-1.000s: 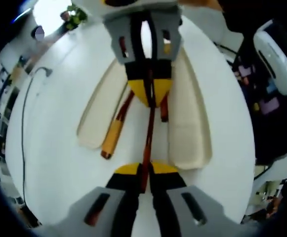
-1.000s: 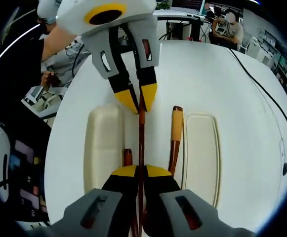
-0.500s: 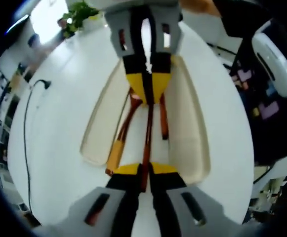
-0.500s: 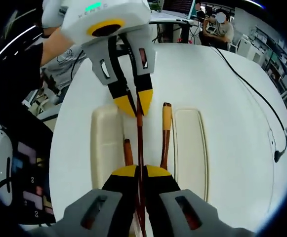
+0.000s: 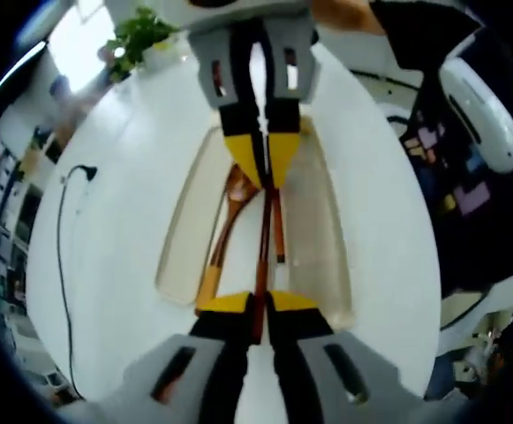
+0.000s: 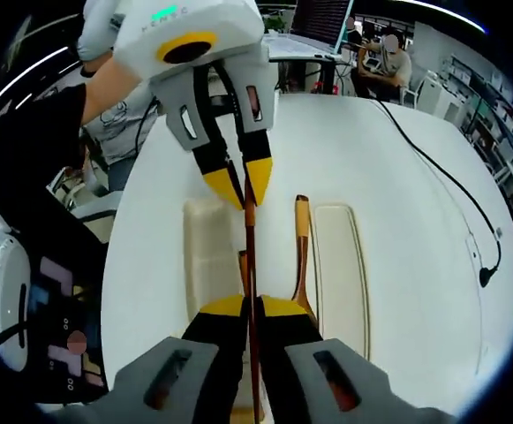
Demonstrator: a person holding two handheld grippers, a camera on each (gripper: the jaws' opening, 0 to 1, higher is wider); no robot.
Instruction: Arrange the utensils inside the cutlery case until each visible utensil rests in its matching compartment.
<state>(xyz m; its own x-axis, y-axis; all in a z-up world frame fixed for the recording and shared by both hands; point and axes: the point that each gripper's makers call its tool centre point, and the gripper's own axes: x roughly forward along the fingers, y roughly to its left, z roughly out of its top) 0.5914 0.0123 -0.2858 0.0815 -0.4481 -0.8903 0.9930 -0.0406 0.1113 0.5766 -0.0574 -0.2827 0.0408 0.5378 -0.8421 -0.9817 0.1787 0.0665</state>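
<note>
A thin brown chopstick (image 5: 263, 238) hangs over the cream cutlery case (image 5: 313, 238), held at both ends. My left gripper (image 5: 258, 305) is shut on its near end and my right gripper (image 5: 263, 163) is shut on its far end. In the right gripper view, the same chopstick (image 6: 250, 247) runs from my right gripper (image 6: 254, 307) up to my left gripper (image 6: 243, 185). In the case (image 6: 335, 265) lie a wooden spoon with an orange handle (image 5: 212, 265) (image 6: 302, 238) and a short brown utensil (image 5: 278, 234) (image 6: 242, 261).
The case rests on a white round table (image 5: 106, 291). A black cable with a plug (image 5: 79, 177) (image 6: 486, 274) trails over it. A plant (image 5: 141, 35) stands at the far edge. A white device (image 5: 494, 115) sits beside the table. A person's arm (image 6: 106, 88) holds the left gripper.
Both views have drawn back from the table, so the case looks smaller and narrower. Both grippers stay shut on the chopstick, which is higher over the case.
</note>
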